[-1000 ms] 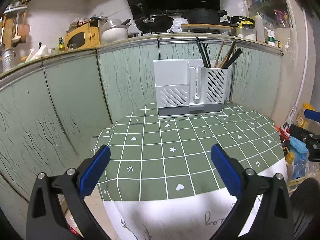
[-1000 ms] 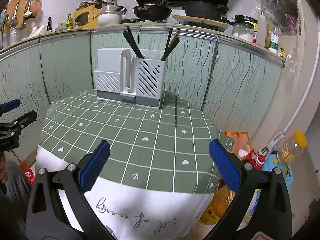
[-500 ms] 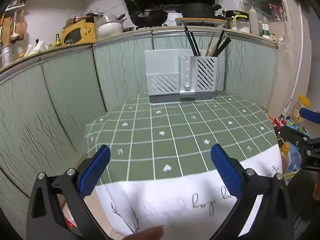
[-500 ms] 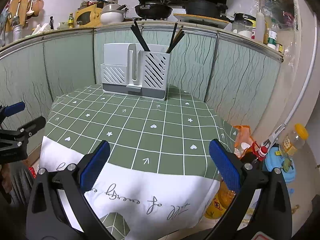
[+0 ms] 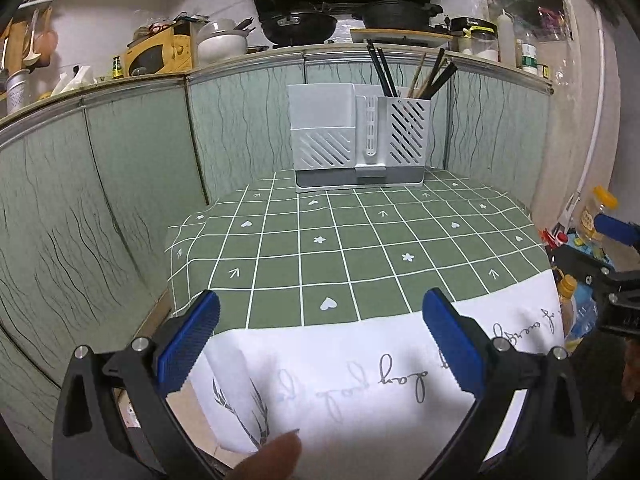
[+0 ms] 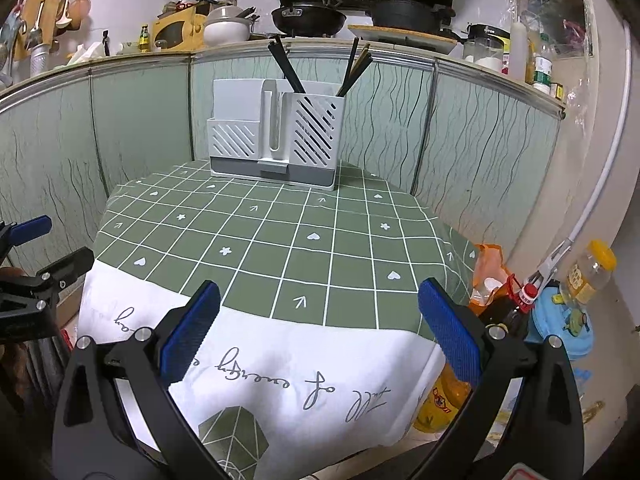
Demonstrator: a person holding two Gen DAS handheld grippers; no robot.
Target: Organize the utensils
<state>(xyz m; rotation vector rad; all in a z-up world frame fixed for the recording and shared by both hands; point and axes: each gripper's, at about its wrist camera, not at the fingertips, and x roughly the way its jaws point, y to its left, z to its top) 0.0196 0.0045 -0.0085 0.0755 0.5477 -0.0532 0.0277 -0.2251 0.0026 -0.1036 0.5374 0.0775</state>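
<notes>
A white slotted utensil holder point(image 5: 360, 136) stands at the far edge of the table with the green checked cloth point(image 5: 340, 248). It also shows in the right wrist view point(image 6: 276, 136). Several dark and wooden chopsticks point(image 5: 408, 74) stand in its right compartment; they show in the right wrist view too point(image 6: 320, 66). My left gripper point(image 5: 320, 344) is open and empty, held off the table's near edge. My right gripper point(image 6: 316, 330) is open and empty, also off the near edge. No loose utensil shows on the cloth.
Green panelled walls point(image 5: 100, 184) enclose the table at the left and back. A counter above carries pans point(image 5: 300, 24) and a yellow oven point(image 5: 156, 52). Bottles and bags point(image 6: 532, 312) crowd the floor at the right. A fingertip point(image 5: 268, 456) shows at the bottom.
Both grippers have drawn back from the table and dropped lower, so the white hanging part of the cloth now fills the foreground. Both stay open and empty.
</notes>
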